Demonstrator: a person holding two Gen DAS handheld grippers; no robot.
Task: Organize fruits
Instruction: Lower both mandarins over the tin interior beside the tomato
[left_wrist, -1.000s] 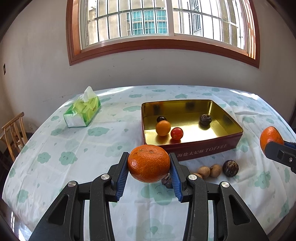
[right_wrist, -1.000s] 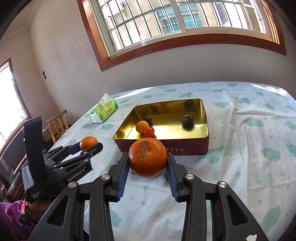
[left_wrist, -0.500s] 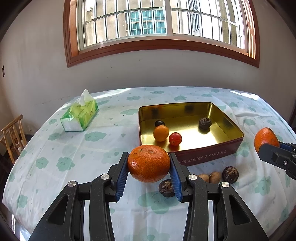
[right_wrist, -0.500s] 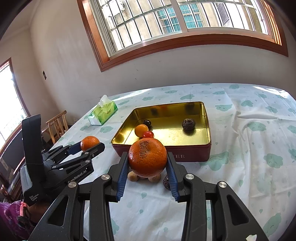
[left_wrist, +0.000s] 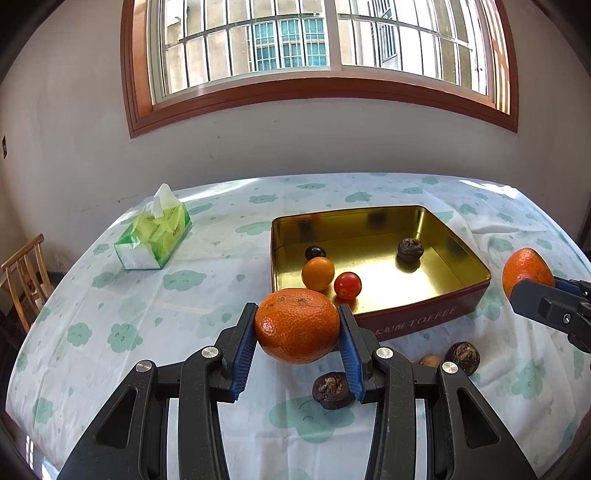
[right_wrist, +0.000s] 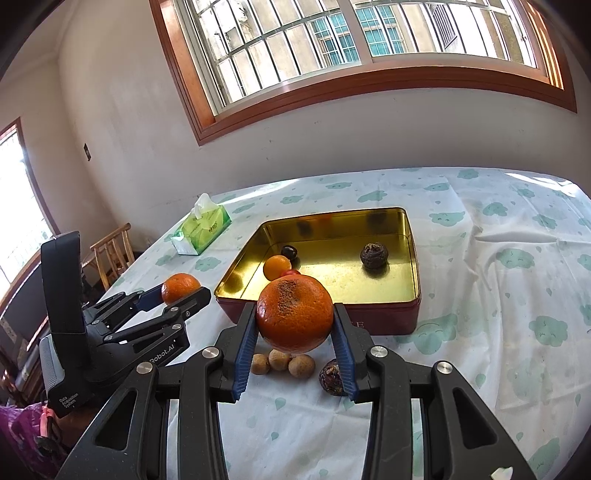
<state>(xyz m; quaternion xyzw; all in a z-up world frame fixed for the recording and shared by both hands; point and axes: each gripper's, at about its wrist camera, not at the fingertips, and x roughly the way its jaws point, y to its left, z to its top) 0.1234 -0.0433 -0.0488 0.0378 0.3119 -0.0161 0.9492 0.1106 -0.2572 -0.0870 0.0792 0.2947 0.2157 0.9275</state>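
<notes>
My left gripper (left_wrist: 297, 334) is shut on an orange mandarin (left_wrist: 297, 325), held above the cloth in front of the gold toffee tin (left_wrist: 469, 258). My right gripper (right_wrist: 295, 330) is shut on a second mandarin (right_wrist: 294, 314) with a dark patch, held before the tin's (right_wrist: 413, 251) near wall. The tin holds a small orange fruit (left_wrist: 317, 273), a red tomato (left_wrist: 347, 285), a dark berry (left_wrist: 315, 252) and a wrinkled dark fruit (left_wrist: 410, 250). On the cloth lie two wrinkled dark fruits (left_wrist: 330, 389) (left_wrist: 462, 357) and three tan longans (right_wrist: 279, 360).
A green tissue pack (left_wrist: 155, 234) lies on the cloud-print tablecloth (left_wrist: 110, 302) at the back left. A wooden chair (left_wrist: 22, 273) stands off the table's left edge. A wall with a window is behind the table.
Both grippers have risen and pulled back a little with their mandarins still held; the tin and loose fruits now sit lower and farther in both views.
</notes>
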